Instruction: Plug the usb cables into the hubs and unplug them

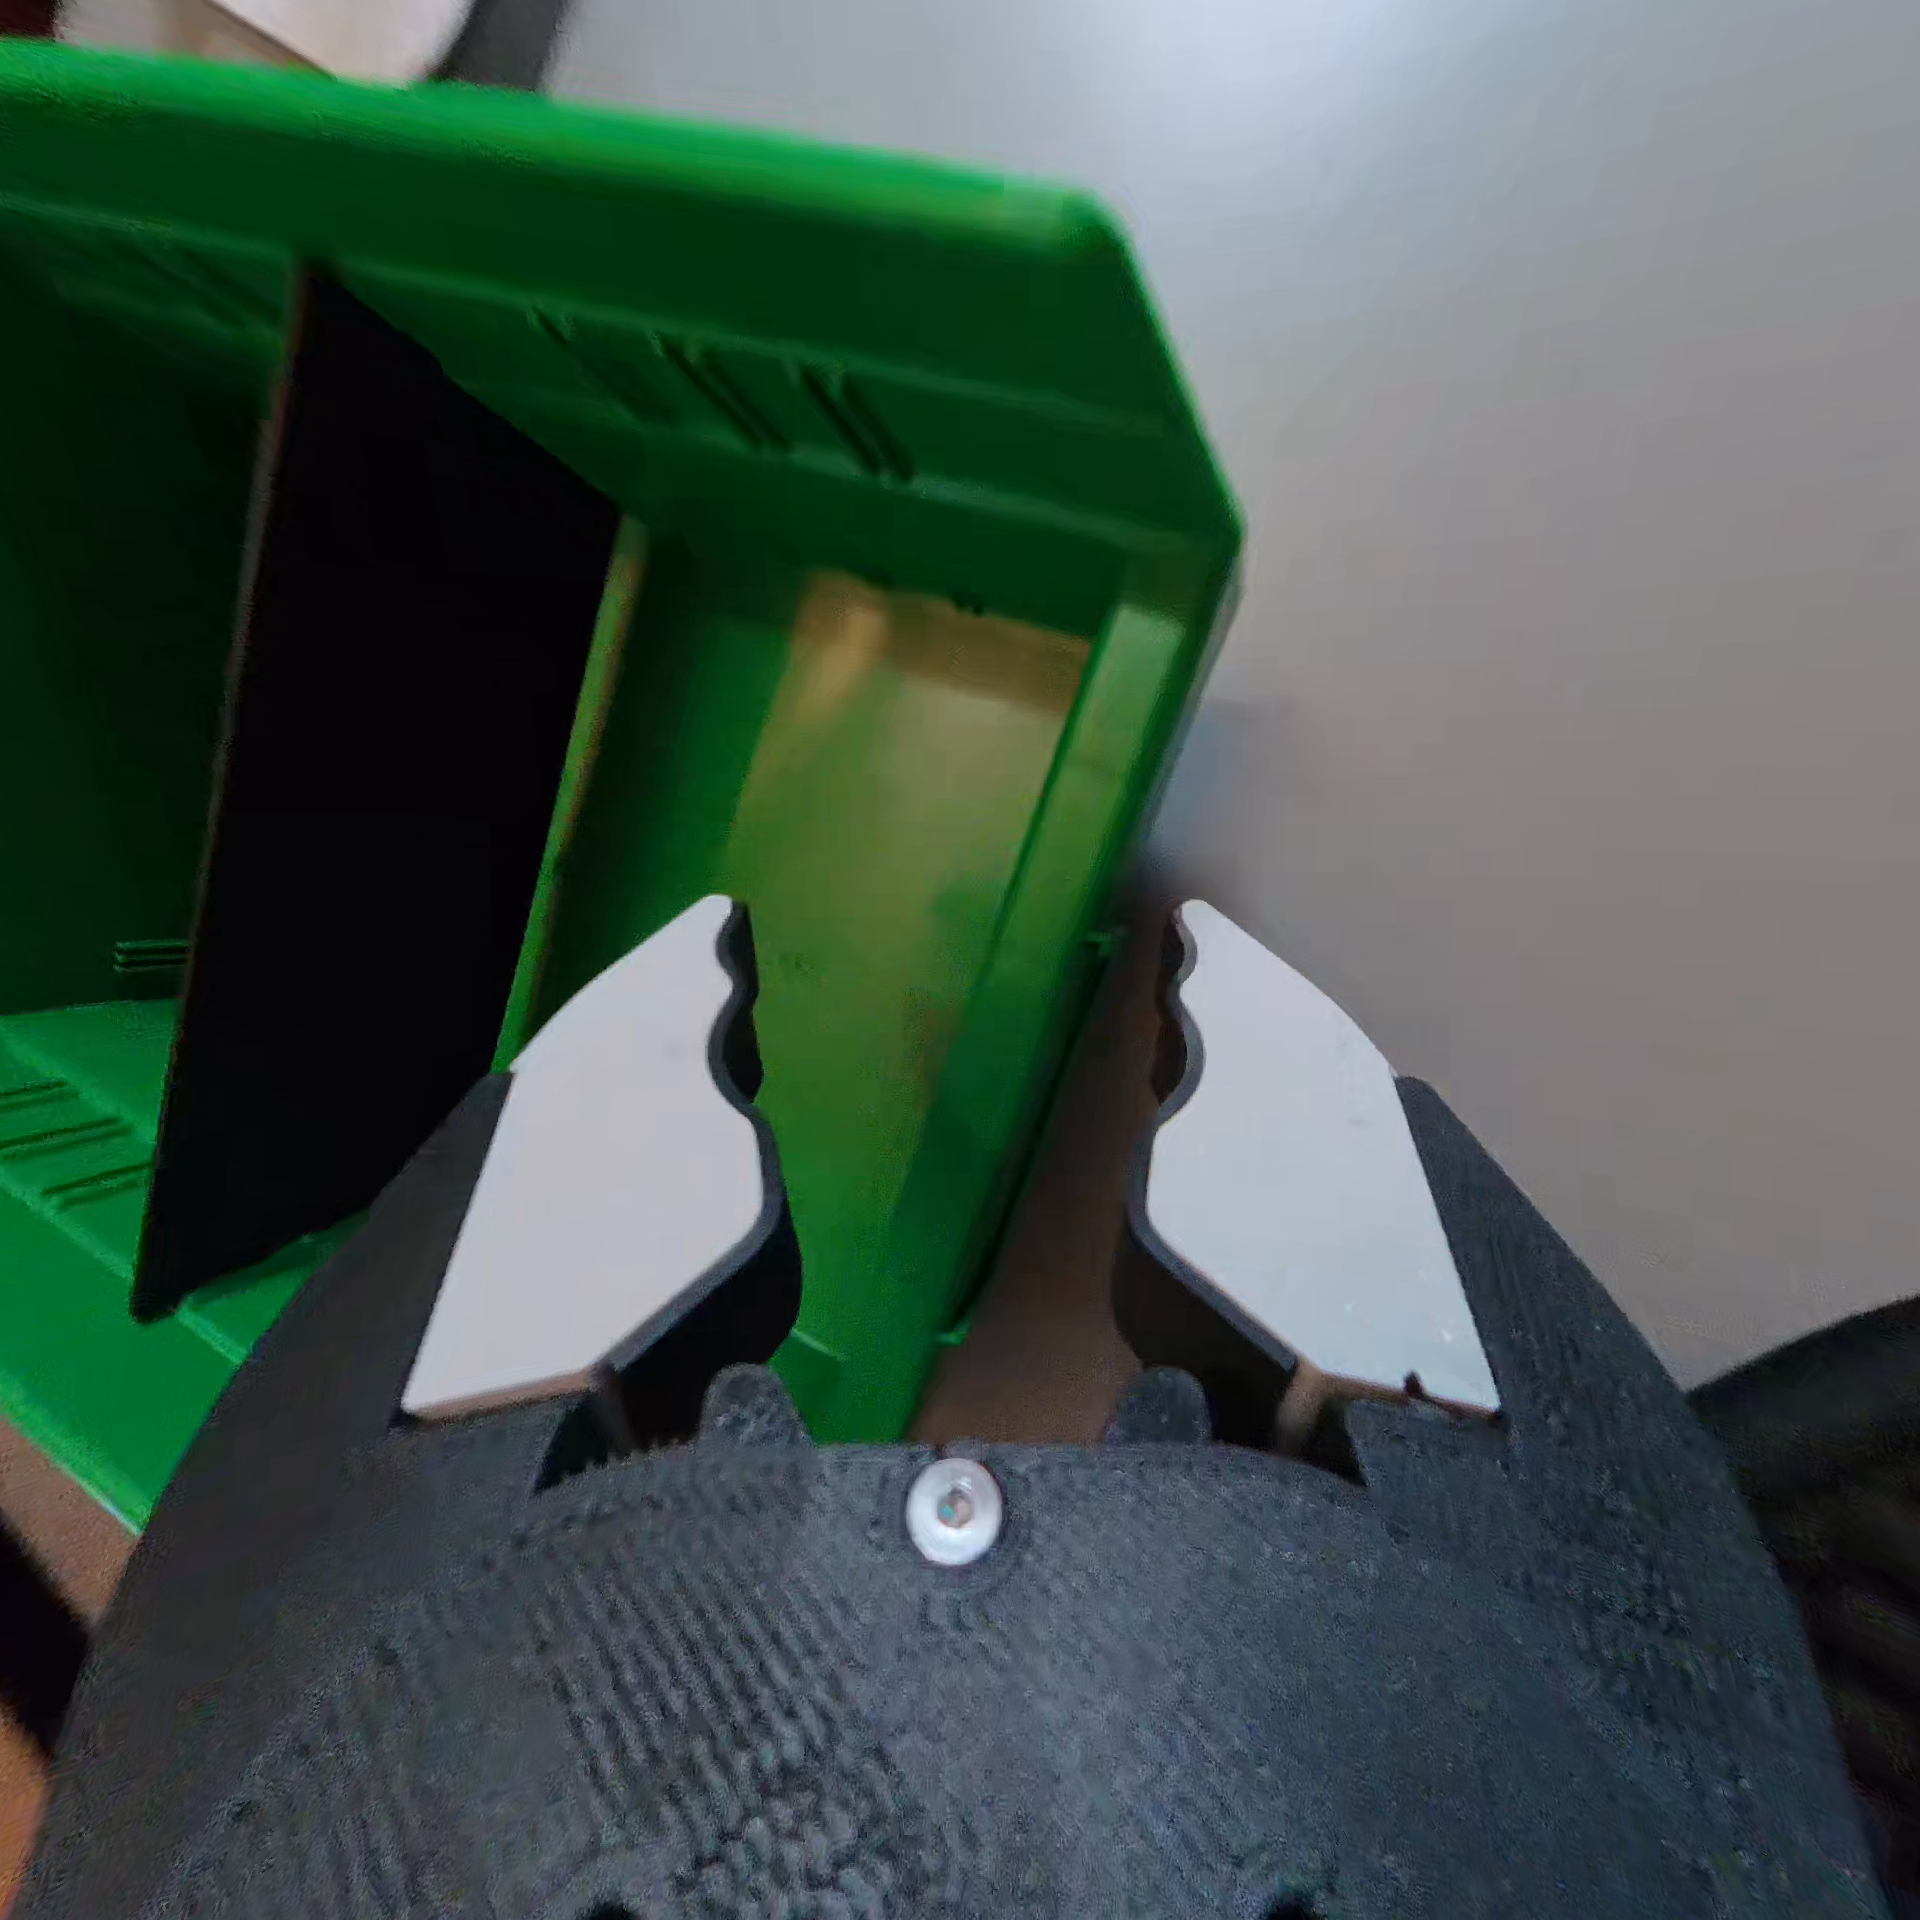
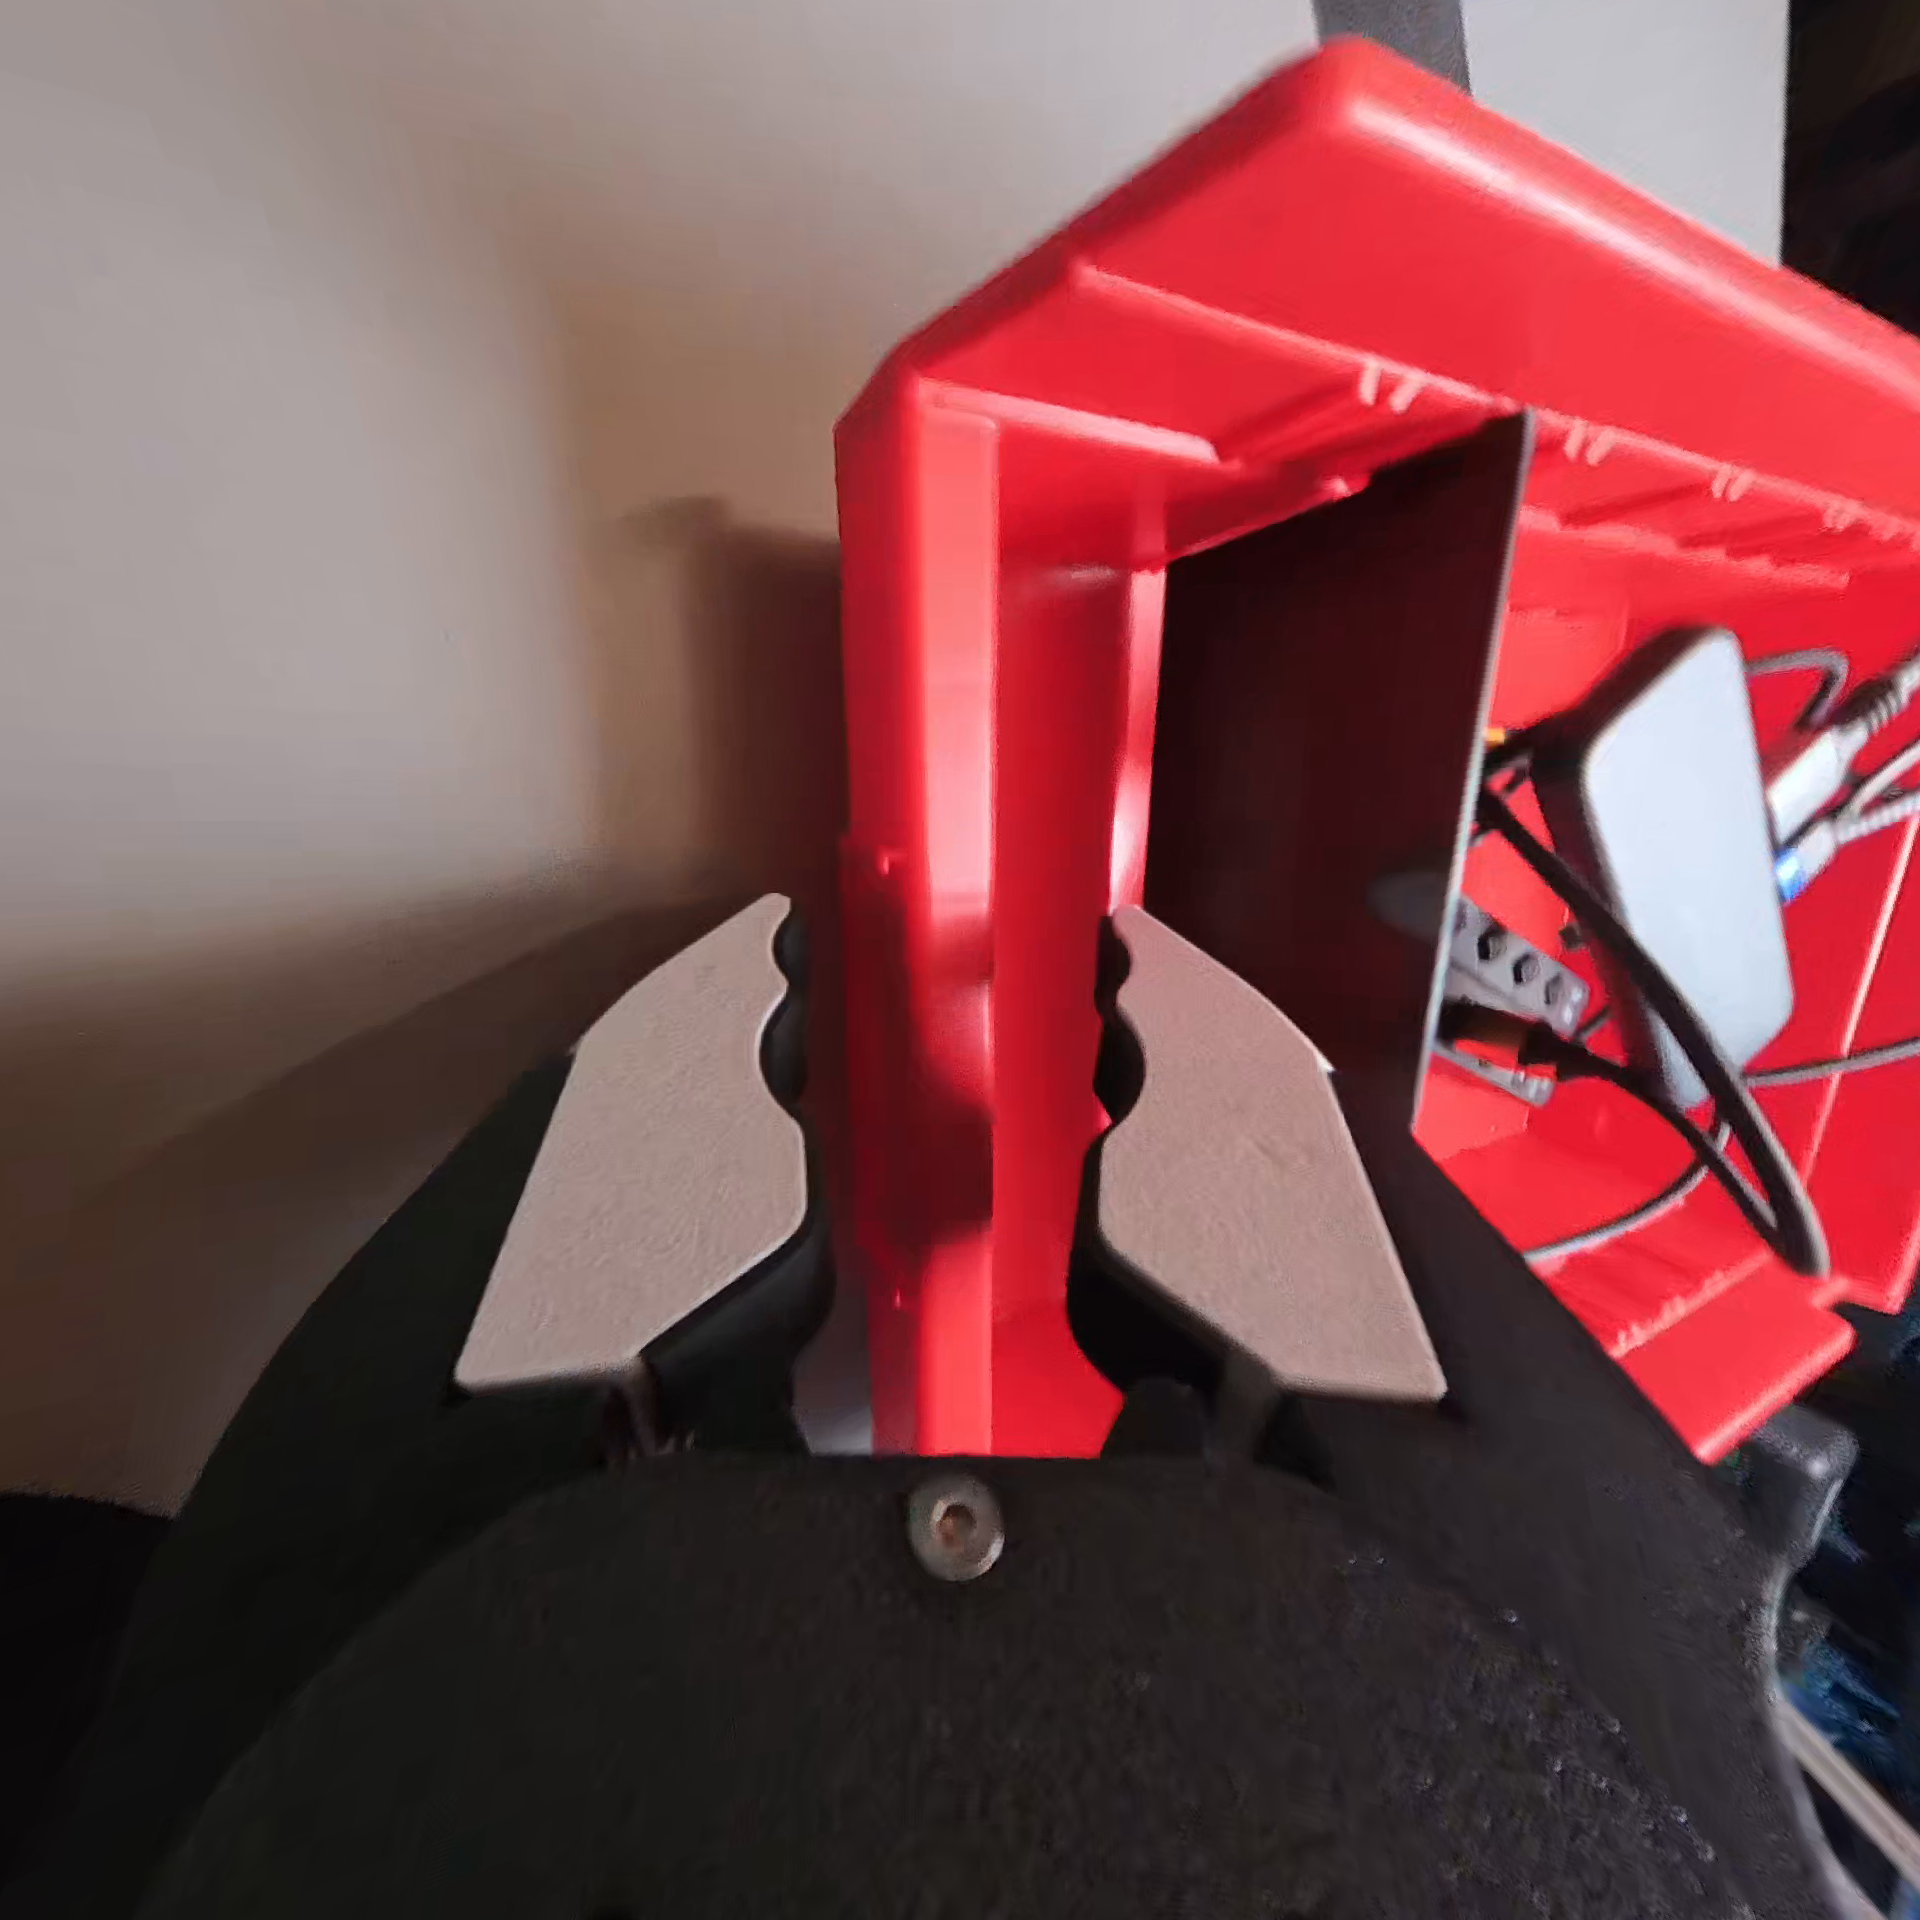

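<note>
In the left wrist view an empty green bin (image 1: 644, 343) with a black divider panel (image 1: 384, 790) fills the left and middle. My left gripper (image 1: 956, 935) is open and straddles the bin's right side wall, with a narrow gap showing at the right finger (image 1: 1278, 1164). In the right wrist view my right gripper (image 2: 951, 935) is shut on the left side wall of a red bin (image 2: 1382, 239). Behind that bin's dark divider (image 2: 1340, 748) lie a grey hub (image 2: 1683, 862), a smaller grey hub (image 2: 1507, 977) and several plugged cables (image 2: 1714, 1132).
A pale wall (image 1: 1558, 416) stands behind both bins; it also shows in the right wrist view (image 2: 364, 416). A brown surface (image 1: 1039, 1299) shows under the green bin. Dark clutter (image 2: 1860, 1558) sits at the lower right of the right wrist view.
</note>
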